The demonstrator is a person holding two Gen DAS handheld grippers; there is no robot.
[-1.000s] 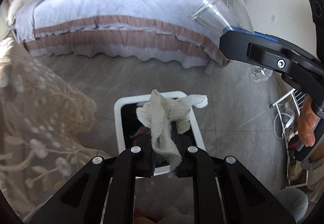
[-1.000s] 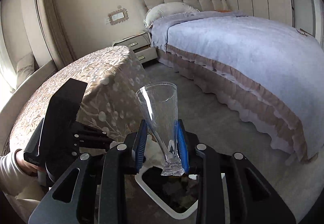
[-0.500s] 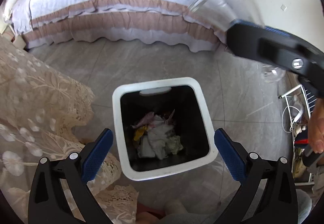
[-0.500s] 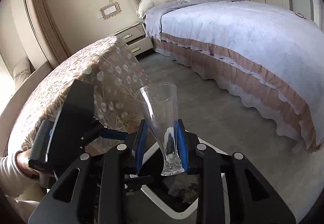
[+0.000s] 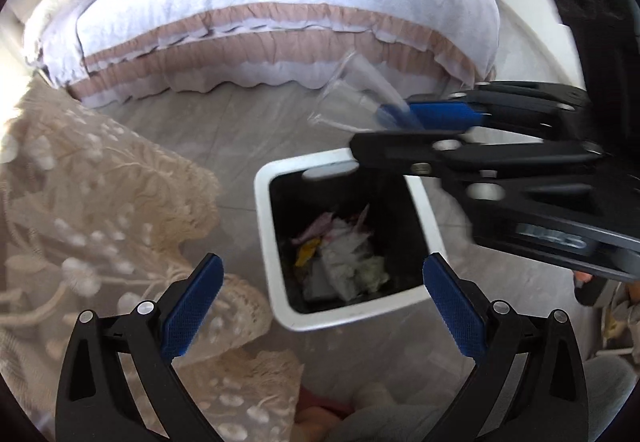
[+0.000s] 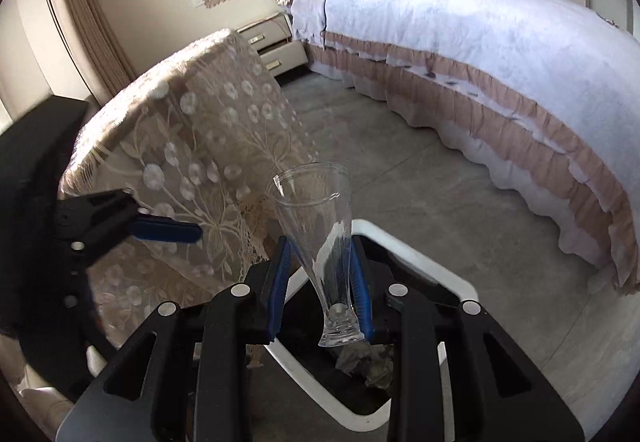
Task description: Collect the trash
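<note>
1. Left wrist view: the left gripper [image 5: 322, 306] points down at the floor with its blue pads [image 5: 191, 307] spread wide apart and nothing between them.
2. Right below it sits the white-rimmed trash bin [image 5: 267, 242], black inside, with crumpled tissues and wrappers [image 5: 345, 262] piled at the bottom.
3. The lace tablecloth [image 5: 100, 210] hangs just beside the bin's left side, and the bed [image 5: 280, 2] runs along the far side of the floor.
4. The right gripper [image 5: 412, 122] reaches in over the bin's far right corner, clamped on a clear glass [image 5: 352, 94], which looks blurry here.
5. Right wrist view: the right gripper [image 6: 320, 282] has its pads pressed on the lower part of the tall pilsner-style glass [image 6: 320, 226], mouth pointing away, foot nearest the camera.
6. The glass hangs over the bin [image 6: 424, 262], trash visible under its foot.
7. The left gripper [image 6: 166, 230] shows at the left, in front of the tablecloth [image 6: 192, 146].
</note>
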